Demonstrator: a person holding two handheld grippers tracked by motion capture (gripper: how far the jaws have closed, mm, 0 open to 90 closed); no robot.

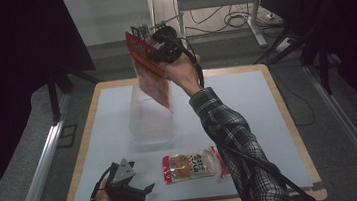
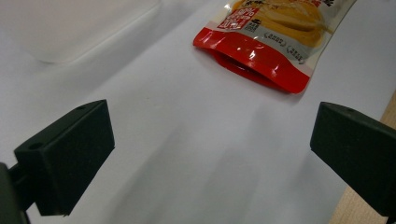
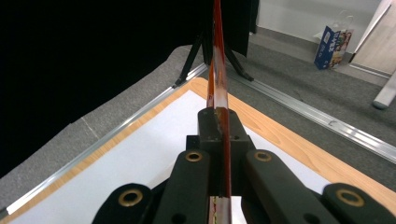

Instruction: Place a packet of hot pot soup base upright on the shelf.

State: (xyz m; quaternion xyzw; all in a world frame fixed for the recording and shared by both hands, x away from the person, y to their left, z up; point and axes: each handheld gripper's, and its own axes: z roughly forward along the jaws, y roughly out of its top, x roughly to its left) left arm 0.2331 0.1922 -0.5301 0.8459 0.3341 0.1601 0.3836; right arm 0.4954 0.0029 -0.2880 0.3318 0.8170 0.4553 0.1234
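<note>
Jaws of the right gripper (image 1: 154, 58) are clamped on the edge of a flat red-and-white plastic snack pouch (image 1: 151, 75), held high at upper centre of the frame above a clear plastic tub (image 1: 151, 118). Light, floppy and slick, it looks best pinched at its sealed rim. The left gripper (image 1: 148, 189) rests low left, jaws apart, near a second pouch (image 1: 191, 165) on the table (image 1: 247, 103).

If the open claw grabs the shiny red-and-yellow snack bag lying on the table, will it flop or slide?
The shiny red-and-yellow snack bag would probably bend a bit: it looks like thin, glossy film, puffed around the food inside. It may slide on the smooth white table top if pushed, since it lies flat. It seems light; a similar red packet hangs flat from one pinch of the right gripper.
</note>
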